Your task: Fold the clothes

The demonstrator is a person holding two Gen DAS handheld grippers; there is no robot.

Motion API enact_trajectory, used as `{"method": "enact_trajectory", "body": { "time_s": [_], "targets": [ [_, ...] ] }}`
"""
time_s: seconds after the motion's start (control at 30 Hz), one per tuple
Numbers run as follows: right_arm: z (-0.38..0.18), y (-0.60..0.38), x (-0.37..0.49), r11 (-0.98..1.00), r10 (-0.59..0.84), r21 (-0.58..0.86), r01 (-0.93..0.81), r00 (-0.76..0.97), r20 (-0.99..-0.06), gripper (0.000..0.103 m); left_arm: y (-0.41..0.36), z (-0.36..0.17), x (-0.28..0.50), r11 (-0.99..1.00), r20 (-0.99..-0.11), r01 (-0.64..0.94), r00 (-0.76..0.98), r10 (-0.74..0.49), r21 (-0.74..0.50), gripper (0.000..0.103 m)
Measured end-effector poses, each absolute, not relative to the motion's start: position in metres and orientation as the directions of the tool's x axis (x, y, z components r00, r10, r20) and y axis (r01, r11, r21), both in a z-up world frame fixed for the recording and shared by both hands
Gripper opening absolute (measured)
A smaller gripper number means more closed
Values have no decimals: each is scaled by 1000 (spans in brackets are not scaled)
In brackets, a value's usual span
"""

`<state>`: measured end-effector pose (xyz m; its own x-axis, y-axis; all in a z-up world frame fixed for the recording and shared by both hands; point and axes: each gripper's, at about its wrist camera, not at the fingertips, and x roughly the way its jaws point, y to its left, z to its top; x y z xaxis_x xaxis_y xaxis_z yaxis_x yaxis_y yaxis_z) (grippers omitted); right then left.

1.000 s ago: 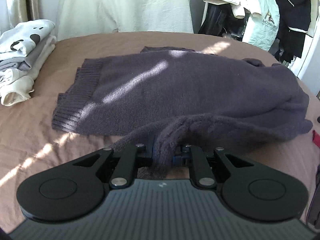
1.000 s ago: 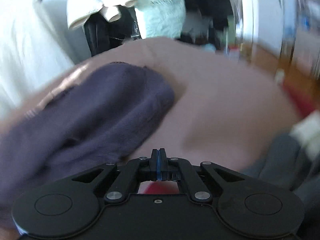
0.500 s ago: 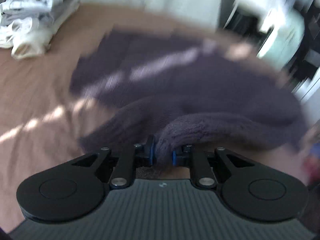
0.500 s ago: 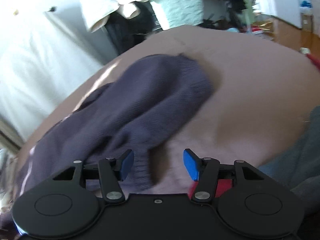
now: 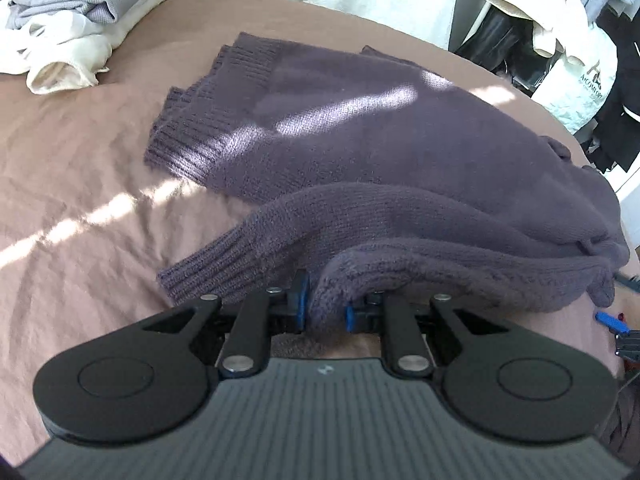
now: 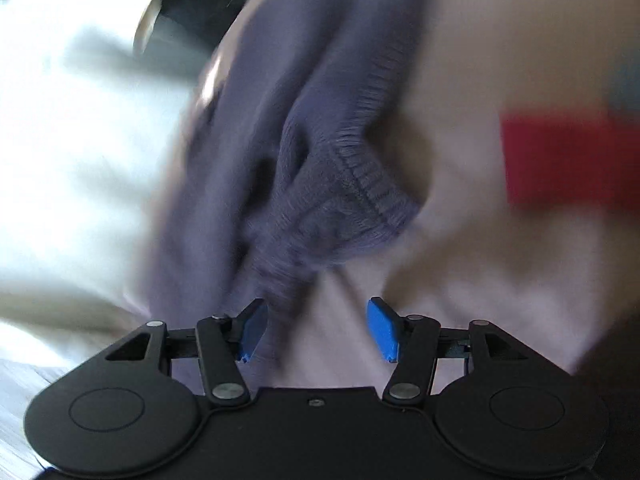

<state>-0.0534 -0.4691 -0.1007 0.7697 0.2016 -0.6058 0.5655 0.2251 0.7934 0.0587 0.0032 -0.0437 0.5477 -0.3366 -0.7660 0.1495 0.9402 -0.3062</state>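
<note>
A dark purple sweater (image 5: 384,140) lies spread on the bed (image 5: 80,184), which wears a brown sheet. Seen from the left wrist, its ribbed hem is at the far left of the garment, toward the stack (image 5: 68,12) of folded pale clothes that sits at the bed's far left corner, well apart from the sweater. One sleeve (image 5: 320,224) is laid across the near edge of the sweater's body, its ribbed cuff (image 5: 208,268) pointing left and resting on the sheet. Strips of sunlight cross the sweater and the sheet beside it.

The left gripper (image 5: 326,308) is clenched on a thick fold of the sweater's near edge; the knit bulges up between the blue pads and drapes off to the right of them.

The right gripper (image 6: 316,330) shows in a blurred picture. Its fingers (image 6: 382,328) stand released, having just been opening, and nothing is pinched between them. A ribbed edge of the sweater, bunched and wrinkled, lies on the sheet just beyond the fingers, and a strand of the knit runs down close beside the left pad; whether it touches the pad I cannot tell. A red thing (image 6: 560,160) lies on the bed to the right of the sweater, too blurred to name.

Beyond the bed hang clothes (image 5: 580,40), right of the sweater.
</note>
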Motion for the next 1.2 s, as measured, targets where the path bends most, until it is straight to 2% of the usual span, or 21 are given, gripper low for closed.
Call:
{"method": "enact_trajectory", "body": {
  "time_s": [0.07, 0.27, 0.33, 0.37, 0.4, 0.43, 0.53, 0.67, 0.73, 0.83, 0.93, 1.0, 1.1, 1.17, 1.2],
  "targets": [
    [-112, -477, -58, 111, 212, 815, 569, 788, -578, 61, 5, -45, 58, 937, -765, 153, 544, -345, -314, 16],
    [-118, -494, -22, 212, 197, 750, 626, 725, -660, 62, 8, -44, 59, 929, -755, 163, 544, -366, -333, 16],
    [-109, -508, 0, 288, 160, 731, 619, 722, -674, 62, 13, -39, 59, 927, -725, 169, 581, -369, -336, 16],
    [-104, -512, 10, 344, 123, 711, 613, 722, -681, 51, 16, -37, 59, 926, -707, 172, 603, -370, -337, 21],
    [-96, -513, 16, 401, 74, 678, 616, 716, -694, 25, 20, -35, 59, 921, -680, 166, 631, -373, -351, 21],
    [-84, -509, 16, 432, 31, 661, 613, 723, -690, 15, 26, -33, 59, 914, -653, 157, 655, -380, -375, 21],
    [-35, -487, 2, 526, -57, 652, 546, 788, -613, 14, 32, -30, 59, 896, -623, 157, 668, -407, -416, 21],
    [36, -452, -25, 798, -284, 332, 503, 800, -529, 13, 32, -23, 53, 849, -619, 182, 612, -492, -496, 22],
    [49, -451, -39, 823, -323, 250, 510, 783, -532, 13, 32, -24, 50, 829, -636, 145, 575, -515, -540, 22],
    [41, -448, -57, 833, -351, 145, 534, 712, -608, 12, 29, -21, 47, 818, -633, 157, 559, -536, -554, 22],
    [-1, -454, -51, 826, -401, 6, 564, 594, -697, 12, 26, -18, 47, 852, -652, 155, 581, -488, -500, 25],
    [-19, -460, -56, 796, -414, -8, 605, 535, -736, 12, 29, -12, 43, 890, -659, 137, 625, -418, -434, 25],
    [-16, -456, -50, 797, -465, -64, 600, 543, -699, 12, 47, 11, 32, 938, -583, 78, 765, -274, -339, 23],
    [-5, -446, -48, 814, -497, -137, 565, 556, -666, 14, 60, 21, 28, 951, -533, 30, 823, -197, -307, 26],
    [-1, -444, -45, 823, -496, -162, 544, 551, -671, 16, 65, 18, 31, 949, -543, 21, 816, -199, -315, 27]
  ]
}}
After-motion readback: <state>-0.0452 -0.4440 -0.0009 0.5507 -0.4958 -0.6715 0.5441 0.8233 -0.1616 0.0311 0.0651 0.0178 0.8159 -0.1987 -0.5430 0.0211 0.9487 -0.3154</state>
